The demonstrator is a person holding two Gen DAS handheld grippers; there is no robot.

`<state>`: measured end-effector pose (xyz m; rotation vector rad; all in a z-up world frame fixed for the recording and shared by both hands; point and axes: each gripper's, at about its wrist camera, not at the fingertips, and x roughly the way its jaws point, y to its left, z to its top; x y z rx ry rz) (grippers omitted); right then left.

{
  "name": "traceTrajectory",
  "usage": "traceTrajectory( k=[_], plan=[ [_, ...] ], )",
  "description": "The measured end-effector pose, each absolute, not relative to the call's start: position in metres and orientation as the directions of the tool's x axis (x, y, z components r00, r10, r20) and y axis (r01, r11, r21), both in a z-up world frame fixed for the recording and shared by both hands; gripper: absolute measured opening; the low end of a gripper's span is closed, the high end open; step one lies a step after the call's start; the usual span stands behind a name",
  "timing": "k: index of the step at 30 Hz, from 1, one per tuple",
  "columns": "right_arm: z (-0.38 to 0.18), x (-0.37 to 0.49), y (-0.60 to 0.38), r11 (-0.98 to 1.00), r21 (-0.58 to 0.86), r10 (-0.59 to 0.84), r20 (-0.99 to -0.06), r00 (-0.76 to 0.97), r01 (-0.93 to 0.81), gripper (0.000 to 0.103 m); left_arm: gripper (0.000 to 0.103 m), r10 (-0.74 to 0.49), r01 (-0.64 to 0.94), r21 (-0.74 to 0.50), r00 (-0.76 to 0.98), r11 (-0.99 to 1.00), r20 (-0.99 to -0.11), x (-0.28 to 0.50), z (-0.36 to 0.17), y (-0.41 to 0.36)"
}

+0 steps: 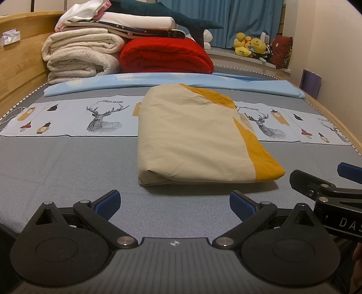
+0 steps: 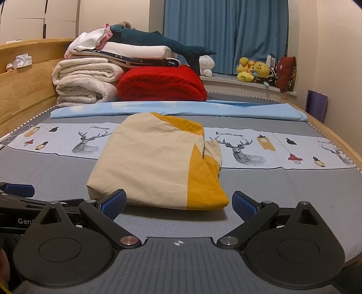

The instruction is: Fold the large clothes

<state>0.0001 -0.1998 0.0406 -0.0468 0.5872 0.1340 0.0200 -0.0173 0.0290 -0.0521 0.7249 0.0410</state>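
Observation:
A large beige and mustard-yellow cloth point(image 1: 194, 135) lies folded into a thick rectangle on the grey bed cover point(image 1: 67, 167); it also shows in the right wrist view point(image 2: 153, 162). My left gripper point(image 1: 174, 203) is open and empty, just in front of the cloth's near edge. My right gripper point(image 2: 179, 203) is open and empty, its fingertips at the cloth's near edge. The right gripper's fingers point(image 1: 325, 181) show at the right edge of the left wrist view; the left gripper's finger point(image 2: 20, 190) shows at the left of the right wrist view.
A folded light-blue sheet point(image 1: 172, 83) lies across the bed behind the cloth. Stacked white blankets point(image 1: 81, 56), a red blanket point(image 1: 165, 56) and a plush shark point(image 1: 172, 13) sit at the head. A wooden headboard point(image 1: 18, 61) is left; plush toys point(image 1: 248, 45) sit on the sill.

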Motion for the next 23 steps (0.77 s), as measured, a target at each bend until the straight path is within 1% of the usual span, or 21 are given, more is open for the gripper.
traceTrajectory(
  k=[23],
  plan=[
    [0.0385,-0.0004,-0.1987,0.99,-0.003,0.113,-0.56,0.821,-0.139,0.099,0.102,0.018,-0.055,-0.034,0.746,0.998,-0.665,0.0201,0.0291,-0.0173]
  ],
)
